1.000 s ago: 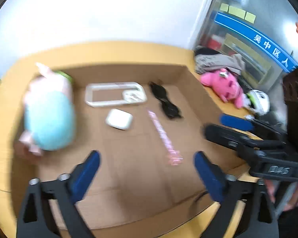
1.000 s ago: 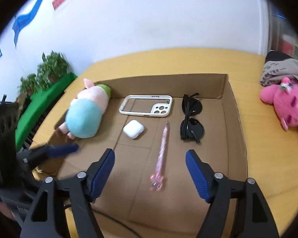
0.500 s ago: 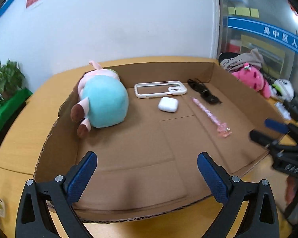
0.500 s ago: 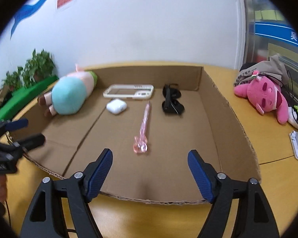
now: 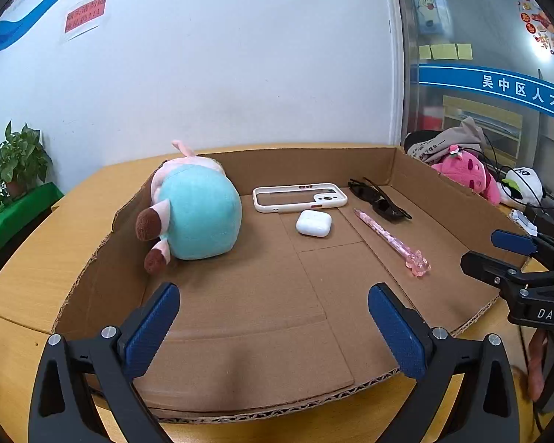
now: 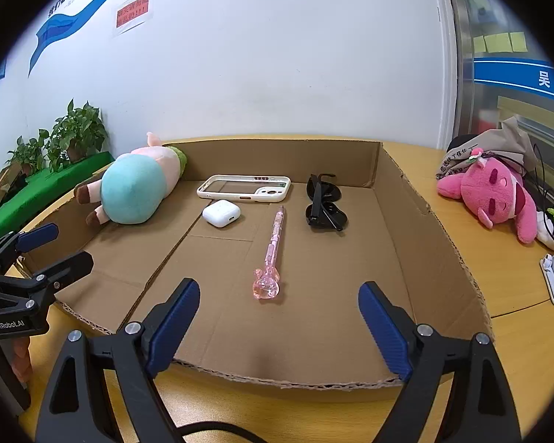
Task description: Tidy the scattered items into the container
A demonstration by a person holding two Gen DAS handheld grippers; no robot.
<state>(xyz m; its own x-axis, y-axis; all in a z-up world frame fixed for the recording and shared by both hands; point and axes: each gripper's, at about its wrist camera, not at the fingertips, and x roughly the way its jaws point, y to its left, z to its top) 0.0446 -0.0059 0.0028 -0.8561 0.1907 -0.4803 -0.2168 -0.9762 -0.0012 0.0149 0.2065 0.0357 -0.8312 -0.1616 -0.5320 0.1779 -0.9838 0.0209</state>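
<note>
Both claws stand spread with nothing between their blue pads: the left gripper [image 5: 273, 317] fills the bottom of its own view, and the right gripper [image 6: 279, 317], whose jaws have just been opening, fills the bottom of the right wrist view. Each also shows at the edge of the other's view (the right one at the right edge of the left view, the left one at the left edge of the right view), poised at the near corners of the cardboard tray [image 6: 417, 229].

Nearest inside the tray, at centre frame, lies a pink pen [image 6: 271, 249] with its clear pink charm end toward the camera. Beyond it to the left sits a white earbud case [image 6: 221, 213], just in front of a white phone case [image 6: 245, 188]. Right of the pen's far tip lie folded black sunglasses [image 6: 323, 203]. A teal and pink plush pig [image 6: 136, 184] lies against the tray's left wall, at middle left of the frame.

Outside the tray, on the yellow table [image 6: 506, 258], a pink plush toy [image 6: 495, 192] rests at the right edge.
</note>
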